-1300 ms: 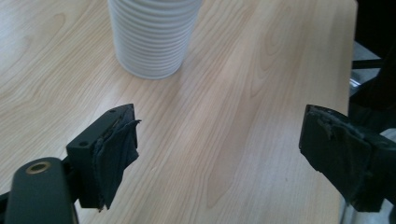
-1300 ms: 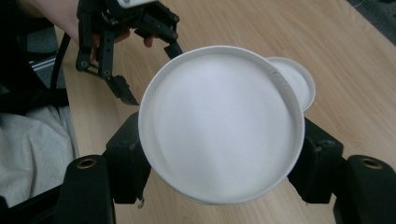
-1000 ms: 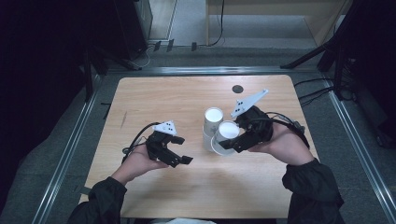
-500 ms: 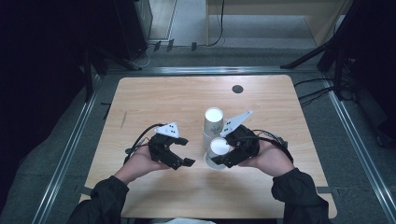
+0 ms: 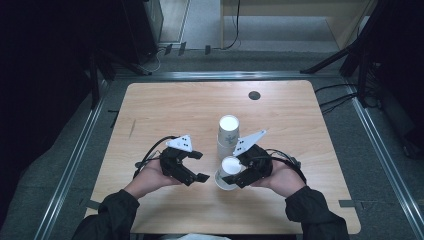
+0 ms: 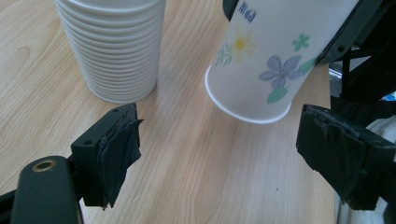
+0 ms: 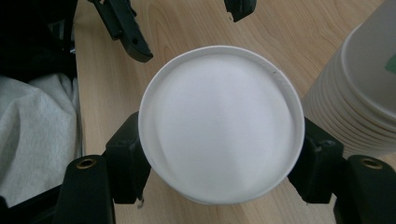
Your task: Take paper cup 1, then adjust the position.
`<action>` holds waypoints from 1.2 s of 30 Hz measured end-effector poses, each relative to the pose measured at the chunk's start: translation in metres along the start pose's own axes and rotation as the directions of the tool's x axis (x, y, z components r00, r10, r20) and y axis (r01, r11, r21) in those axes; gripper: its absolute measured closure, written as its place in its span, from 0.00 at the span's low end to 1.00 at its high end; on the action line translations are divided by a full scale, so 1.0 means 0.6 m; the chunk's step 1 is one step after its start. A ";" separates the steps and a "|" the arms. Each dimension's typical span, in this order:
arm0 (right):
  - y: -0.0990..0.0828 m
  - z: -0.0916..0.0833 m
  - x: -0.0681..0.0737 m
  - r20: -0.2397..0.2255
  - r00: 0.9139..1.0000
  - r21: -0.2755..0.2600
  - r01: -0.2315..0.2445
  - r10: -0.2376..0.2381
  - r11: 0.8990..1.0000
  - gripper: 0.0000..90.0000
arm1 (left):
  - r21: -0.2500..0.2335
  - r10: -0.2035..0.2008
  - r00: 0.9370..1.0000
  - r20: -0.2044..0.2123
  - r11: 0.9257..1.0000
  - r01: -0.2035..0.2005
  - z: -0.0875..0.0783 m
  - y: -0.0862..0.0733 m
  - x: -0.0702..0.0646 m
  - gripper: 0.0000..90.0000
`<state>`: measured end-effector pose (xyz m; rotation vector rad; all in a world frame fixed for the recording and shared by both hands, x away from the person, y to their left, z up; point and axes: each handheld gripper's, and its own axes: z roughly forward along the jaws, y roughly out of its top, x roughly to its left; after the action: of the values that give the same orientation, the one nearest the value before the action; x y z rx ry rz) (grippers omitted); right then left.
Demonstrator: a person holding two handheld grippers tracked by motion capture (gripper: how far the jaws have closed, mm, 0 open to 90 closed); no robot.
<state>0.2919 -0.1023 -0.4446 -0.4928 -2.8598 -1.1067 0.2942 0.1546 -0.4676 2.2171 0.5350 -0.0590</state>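
Dark floor and metal rails frame a light wooden table (image 5: 165,110), which has a small black round mark (image 5: 254,95) near its far edge. Toward the middle of the near half stands a stack of upturned paper cups (image 5: 228,134), base up, its ribbed rims showing in the left gripper view (image 6: 112,51).

Just nearer the near edge than the stack, the right gripper (image 5: 239,175) clamps a single paper cup (image 5: 229,171) with a flower print. Its two black jaws press on opposite sides of the cup wall, as the right gripper view shows (image 7: 219,175), where the cup's white base (image 7: 219,130) faces the camera. The cup is upside down and tilted, its open rim just above or at the wood; whether it touches I cannot tell.

Left of that cup, toward the near left part of the table, the left gripper (image 5: 199,166) is held with its jaws standing wide apart and nothing between them (image 6: 219,154), pointing at the flowered cup (image 6: 275,56).
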 end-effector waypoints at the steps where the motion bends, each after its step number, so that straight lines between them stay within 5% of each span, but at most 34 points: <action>1: 0.000 0.001 0.000 0.003 1.000 0.001 0.005 -0.005 1.000 0.36 | -0.004 0.001 1.000 0.003 1.000 -0.001 0.001 -0.001 -0.002 0.15; 18: 0.019 0.014 0.003 -0.081 0.997 -0.053 -0.014 0.010 0.998 0.36 | -0.018 0.022 0.999 0.040 1.000 -0.021 0.021 0.001 -0.022 0.15; 36: 0.038 0.002 0.010 -0.109 0.993 -0.140 -0.050 0.035 0.989 0.36 | -0.051 0.031 0.996 0.078 0.998 -0.027 0.033 0.003 -0.031 0.21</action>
<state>0.2929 -0.0842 -0.4298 -0.4832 -2.6805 -1.2944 0.2806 0.1321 -0.4750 2.1635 0.4558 -0.1153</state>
